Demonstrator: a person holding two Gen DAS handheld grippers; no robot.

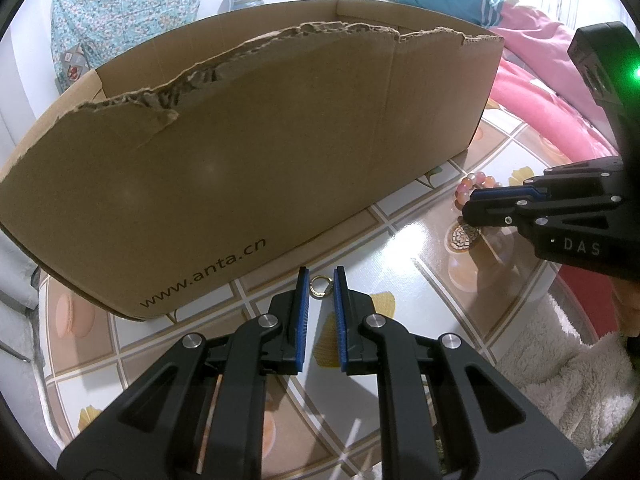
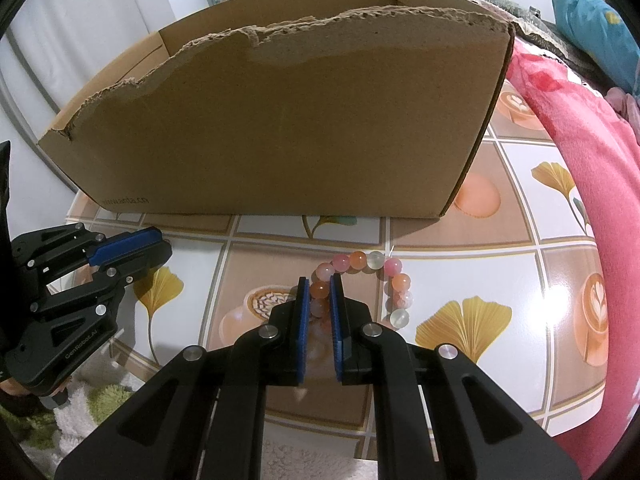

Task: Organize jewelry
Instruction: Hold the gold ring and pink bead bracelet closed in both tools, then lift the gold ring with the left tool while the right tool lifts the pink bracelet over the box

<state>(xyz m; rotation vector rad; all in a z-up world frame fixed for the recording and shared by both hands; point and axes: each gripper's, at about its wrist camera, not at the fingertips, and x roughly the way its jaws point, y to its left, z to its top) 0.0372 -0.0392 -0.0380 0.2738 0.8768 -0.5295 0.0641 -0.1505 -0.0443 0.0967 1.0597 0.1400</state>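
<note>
A small gold ring (image 1: 321, 296) sits at the very tips of my left gripper (image 1: 321, 280), whose blue pads close in on it from both sides just above the table. A bracelet of pink, orange and clear beads (image 2: 394, 282) lies on the table in front of the cardboard box (image 2: 280, 120). My right gripper (image 2: 320, 280) is shut on one orange bead at the bracelet's left side. In the left wrist view the right gripper (image 1: 466, 208) reaches in from the right, over the bracelet (image 1: 474, 181). In the right wrist view the left gripper (image 2: 160, 242) shows at the left.
The open cardboard box (image 1: 240, 160) with a torn front rim stands close behind both grippers. The glossy table (image 2: 500, 240) has a tile and leaf pattern. A pink blanket (image 2: 580, 160) borders the table's right side. White fluffy fabric (image 1: 560, 360) lies at the near edge.
</note>
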